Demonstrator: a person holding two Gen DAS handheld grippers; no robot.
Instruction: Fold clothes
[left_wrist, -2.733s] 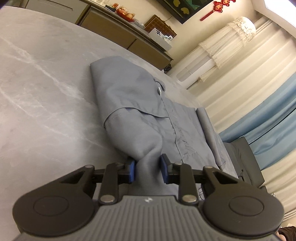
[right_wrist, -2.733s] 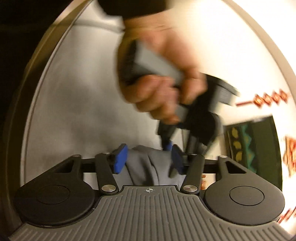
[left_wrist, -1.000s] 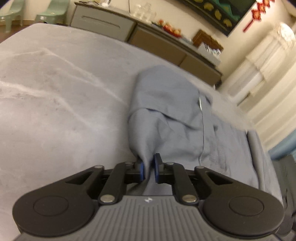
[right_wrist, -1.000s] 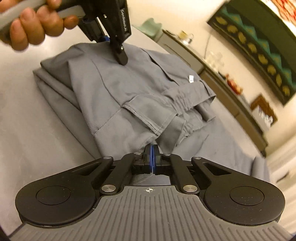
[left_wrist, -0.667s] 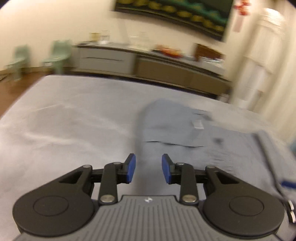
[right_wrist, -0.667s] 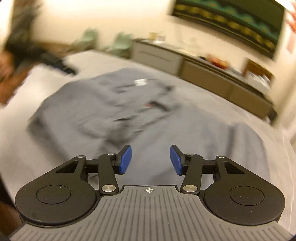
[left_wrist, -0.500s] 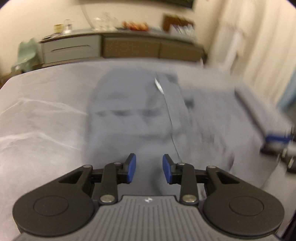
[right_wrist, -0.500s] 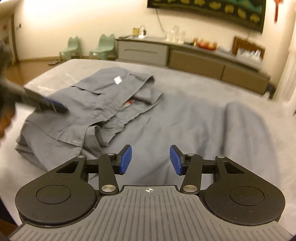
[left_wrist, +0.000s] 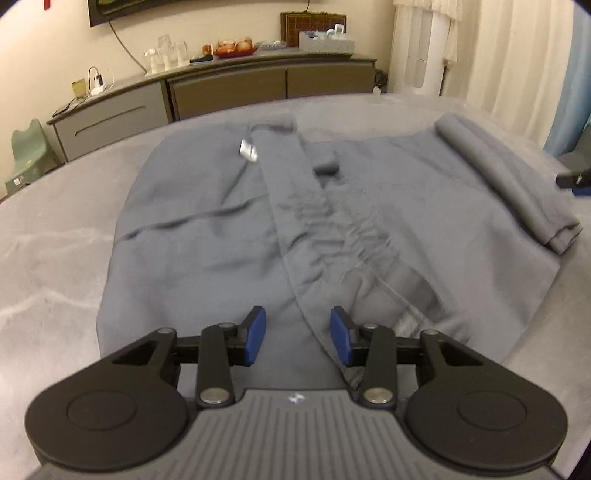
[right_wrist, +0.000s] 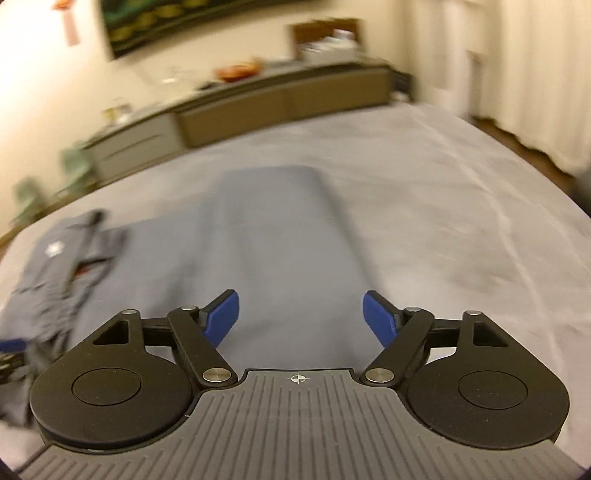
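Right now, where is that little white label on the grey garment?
In the left wrist view the small white label sits near the far end of the grey garment, left of its long central band, on the side toward the long sideboard.

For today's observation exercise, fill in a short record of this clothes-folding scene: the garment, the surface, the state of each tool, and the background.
garment: grey garment lying spread on the table, white label showing near the collar
folded part: long folded strip along one side of it
surface: grey marbled table
left tool: jaws opening, above the cloth, nothing gripped
right tool: jaws opening wide, above the strip, nothing gripped
background: sideboard against the wall, fruit dish on top
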